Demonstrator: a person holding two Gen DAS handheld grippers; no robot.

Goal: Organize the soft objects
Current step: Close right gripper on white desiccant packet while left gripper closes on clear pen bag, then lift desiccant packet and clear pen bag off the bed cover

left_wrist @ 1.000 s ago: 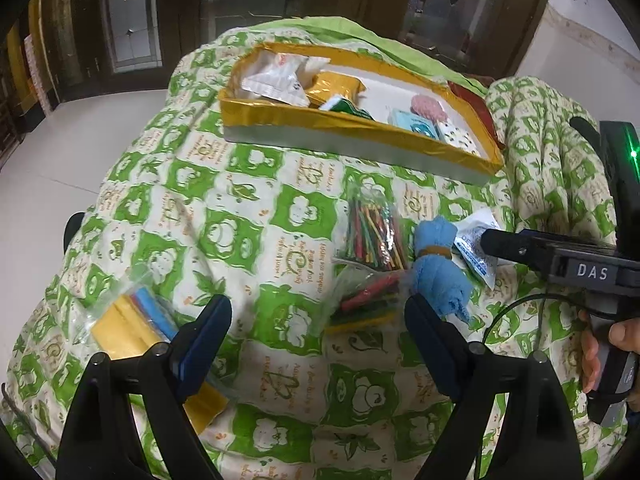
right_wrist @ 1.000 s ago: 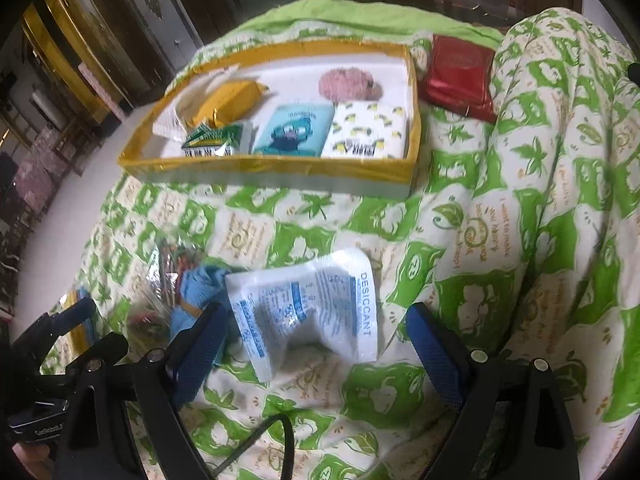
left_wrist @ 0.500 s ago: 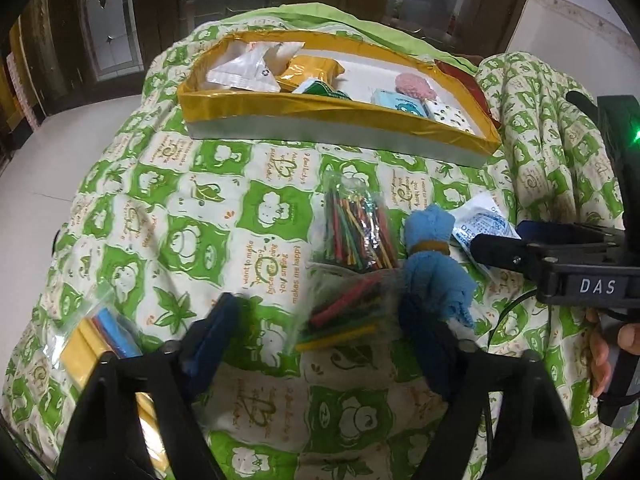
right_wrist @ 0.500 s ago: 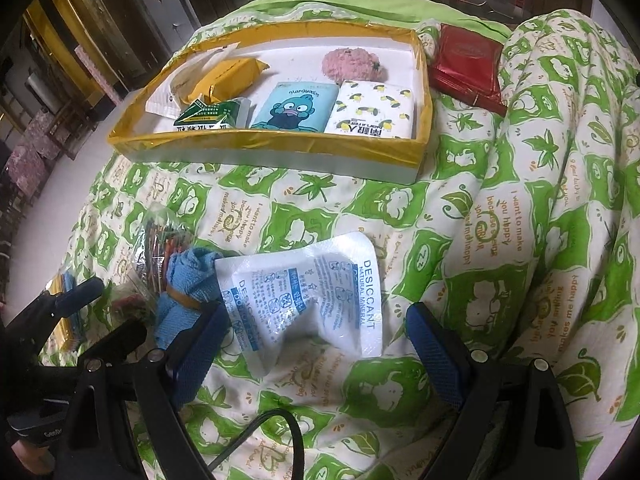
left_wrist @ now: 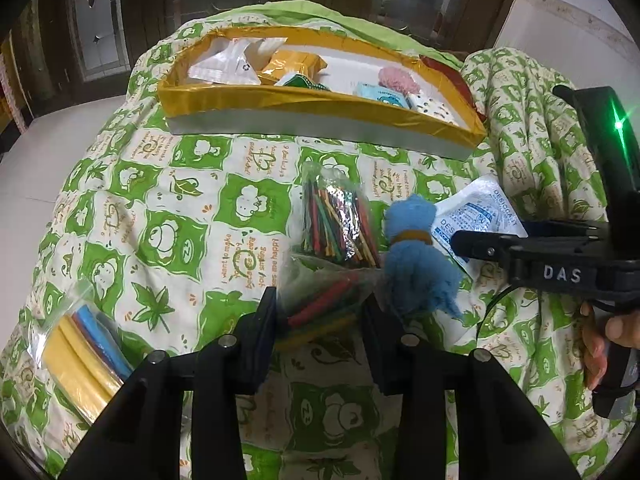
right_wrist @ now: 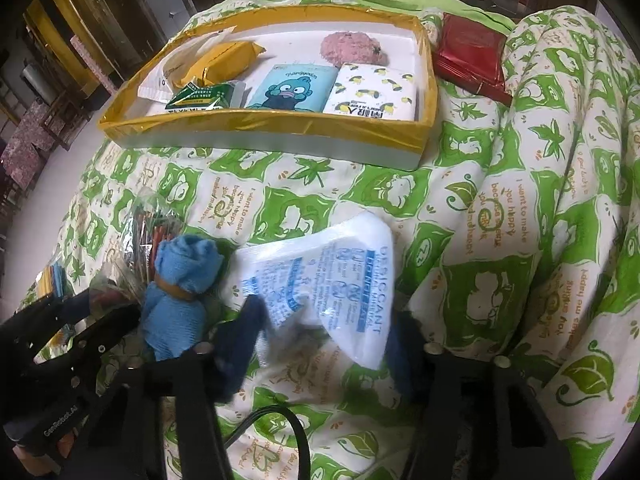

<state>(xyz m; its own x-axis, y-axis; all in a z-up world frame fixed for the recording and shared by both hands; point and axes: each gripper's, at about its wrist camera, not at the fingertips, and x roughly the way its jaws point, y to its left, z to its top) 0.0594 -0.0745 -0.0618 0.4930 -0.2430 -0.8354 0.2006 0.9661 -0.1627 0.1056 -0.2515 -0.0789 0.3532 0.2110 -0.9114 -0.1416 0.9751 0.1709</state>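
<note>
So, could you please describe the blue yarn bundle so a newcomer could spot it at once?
Start at the gold-edged tray on the green quilt and come toward the camera. The blue yarn bundle lies beside the white desiccant packet; it alone is fuzzy, with a brown band.

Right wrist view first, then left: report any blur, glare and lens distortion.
Right wrist view: the right gripper has motion-smeared fingers around the desiccant packet, its jaws having just been closing; fisheye bends the yellow-rimmed tray. Left wrist view: sharper; glare on the clear bag of coloured sticks between the left gripper fingers; green LED flare at the right; dark vignette corners.
</note>
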